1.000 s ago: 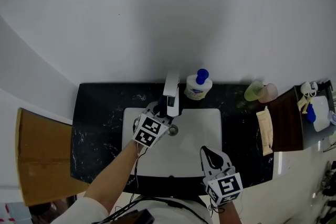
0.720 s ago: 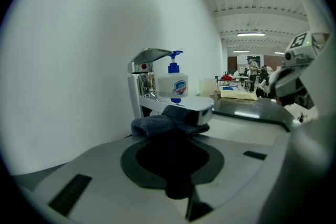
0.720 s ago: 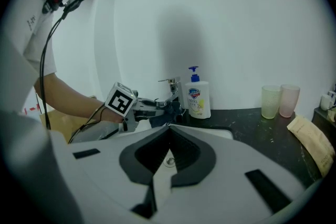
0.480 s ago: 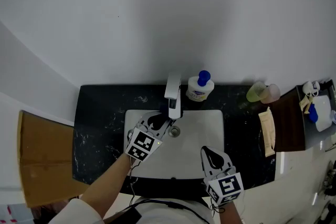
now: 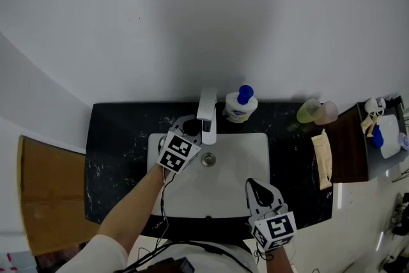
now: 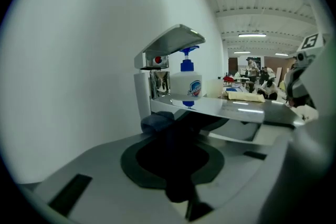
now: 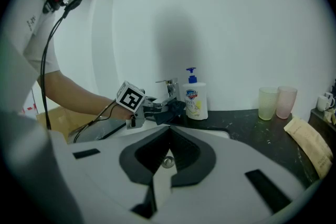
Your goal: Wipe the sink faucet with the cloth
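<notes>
The white faucet [image 5: 207, 113] stands at the back of the sink [image 5: 249, 150]. My left gripper [image 5: 192, 127] is shut on a dark cloth [image 5: 189, 131] and holds it against the faucet's left side, low on the body. In the left gripper view the cloth [image 6: 170, 149] fills the jaws, its bunched end touching the faucet [image 6: 143, 97] under the spout. The right gripper view shows the cloth [image 7: 173, 108] beside the faucet [image 7: 169, 91]. My right gripper [image 5: 254, 185] hovers over the sink's front right, shut and empty.
A soap pump bottle [image 5: 241, 105] stands right of the faucet. Two cups [image 5: 317, 112] and a folded beige cloth [image 5: 323, 158] sit on the dark counter [image 5: 118, 137] at right. The drain [image 5: 208, 160] lies below the spout. A cardboard box [image 5: 48, 195] is at far left.
The left gripper with the cloth drew back from the faucet toward the front left, then returned up against the faucet's left side. The right gripper stayed put.
</notes>
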The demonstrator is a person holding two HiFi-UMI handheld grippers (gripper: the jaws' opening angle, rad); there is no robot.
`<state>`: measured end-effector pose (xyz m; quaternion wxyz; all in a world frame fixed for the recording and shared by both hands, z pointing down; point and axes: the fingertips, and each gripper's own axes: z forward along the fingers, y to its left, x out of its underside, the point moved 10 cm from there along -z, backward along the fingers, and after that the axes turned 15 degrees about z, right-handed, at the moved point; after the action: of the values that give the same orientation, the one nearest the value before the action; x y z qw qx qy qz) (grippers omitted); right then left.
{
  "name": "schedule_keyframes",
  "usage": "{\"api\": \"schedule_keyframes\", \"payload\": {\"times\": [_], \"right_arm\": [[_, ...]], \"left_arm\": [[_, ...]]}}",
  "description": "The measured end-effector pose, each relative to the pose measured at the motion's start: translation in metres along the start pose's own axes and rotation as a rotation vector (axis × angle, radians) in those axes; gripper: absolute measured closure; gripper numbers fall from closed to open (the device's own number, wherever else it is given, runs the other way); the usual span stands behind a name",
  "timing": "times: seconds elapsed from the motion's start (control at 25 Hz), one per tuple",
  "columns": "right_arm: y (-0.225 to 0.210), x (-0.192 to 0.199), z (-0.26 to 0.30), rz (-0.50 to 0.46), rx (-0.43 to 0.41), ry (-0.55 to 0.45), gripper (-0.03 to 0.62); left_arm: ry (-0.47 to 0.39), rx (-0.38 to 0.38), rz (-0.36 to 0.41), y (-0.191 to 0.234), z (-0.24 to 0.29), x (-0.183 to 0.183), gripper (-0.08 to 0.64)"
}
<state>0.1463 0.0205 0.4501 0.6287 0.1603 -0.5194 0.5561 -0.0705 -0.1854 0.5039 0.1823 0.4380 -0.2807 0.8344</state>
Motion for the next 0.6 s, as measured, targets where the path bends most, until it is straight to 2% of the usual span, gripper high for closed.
{"api": "schedule_keyframes", "payload": {"times": [0.32, 0.6], "right_arm": [[0.005, 0.004, 0.004, -0.003, -0.02, 0.006, 0.594], [0.008, 0.005, 0.007, -0.006, -0.024, 0.009, 0.594]], "left_arm": [[-0.053, 0.012, 0.066, -0.03, -0.045, -0.001, 0.509], [-0.079, 0.011, 0.012, -0.042, -0.077, 0.008, 0.509]]}}
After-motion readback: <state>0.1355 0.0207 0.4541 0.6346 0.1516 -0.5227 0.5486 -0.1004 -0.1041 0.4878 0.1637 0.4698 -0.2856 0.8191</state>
